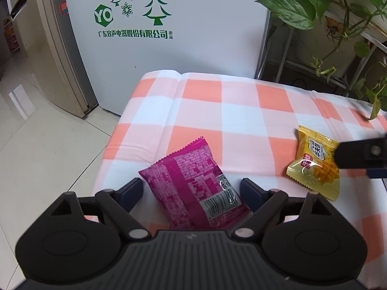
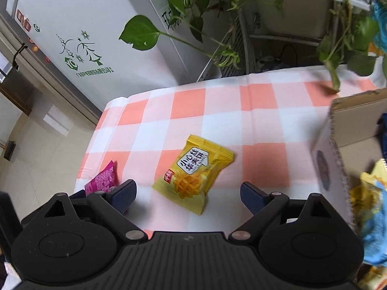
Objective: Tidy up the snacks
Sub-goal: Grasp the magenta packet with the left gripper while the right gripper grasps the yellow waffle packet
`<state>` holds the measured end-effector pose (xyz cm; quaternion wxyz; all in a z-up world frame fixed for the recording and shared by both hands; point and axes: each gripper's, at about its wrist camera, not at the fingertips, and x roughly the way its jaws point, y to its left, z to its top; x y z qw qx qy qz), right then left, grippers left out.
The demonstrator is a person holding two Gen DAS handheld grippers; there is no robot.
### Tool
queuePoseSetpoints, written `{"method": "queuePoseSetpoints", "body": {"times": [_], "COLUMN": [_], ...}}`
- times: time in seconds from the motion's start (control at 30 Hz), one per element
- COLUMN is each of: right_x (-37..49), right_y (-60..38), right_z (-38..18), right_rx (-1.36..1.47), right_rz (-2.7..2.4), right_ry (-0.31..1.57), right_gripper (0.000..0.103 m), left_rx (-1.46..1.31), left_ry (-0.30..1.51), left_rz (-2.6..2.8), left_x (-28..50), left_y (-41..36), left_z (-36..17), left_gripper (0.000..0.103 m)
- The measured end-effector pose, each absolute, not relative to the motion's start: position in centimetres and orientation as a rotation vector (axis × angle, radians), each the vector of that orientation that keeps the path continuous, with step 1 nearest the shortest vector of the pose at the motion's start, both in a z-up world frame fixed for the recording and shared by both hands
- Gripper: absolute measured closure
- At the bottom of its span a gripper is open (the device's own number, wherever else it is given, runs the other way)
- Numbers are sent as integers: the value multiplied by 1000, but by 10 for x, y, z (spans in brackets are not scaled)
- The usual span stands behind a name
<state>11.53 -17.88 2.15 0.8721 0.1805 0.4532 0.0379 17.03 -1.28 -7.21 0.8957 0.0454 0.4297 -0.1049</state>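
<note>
Two packets left on table: lower both tongs, left [image 1: 191,191] and right [image 2: 188,194], parted, squarely around magenta foil packet [image 1: 193,186] and yellow foil packet [image 2: 193,171], then close.

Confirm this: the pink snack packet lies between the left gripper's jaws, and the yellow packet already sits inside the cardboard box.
One part is wrong. The yellow packet is not in the cardboard box; the right wrist view shows it flat on the checked cloth, left of the box. The pink snack packet does lie between the left gripper's jaws.
</note>
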Motion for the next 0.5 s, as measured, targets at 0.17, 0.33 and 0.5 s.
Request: {"method": "queuePoseSetpoints", "body": {"times": [0.17,0.33,0.5], "right_x": [130,141,148], "right_y": [-177,-177,-167], "right_z": [9,-1,-4], "right_rx": [397,420,388], "right_rz": [71,51,27], "right_ry": [967,973,950], "right_gripper": [7,7,7], "left_rx": [101,109,113], "left_ry": [875,873,881], "left_rz": [-245,-269,-278], "left_x": [166,163,158], "left_y": [-13,-9,-6], "left_z": [-69,-67,-66], "left_gripper": [33,48,48]}}
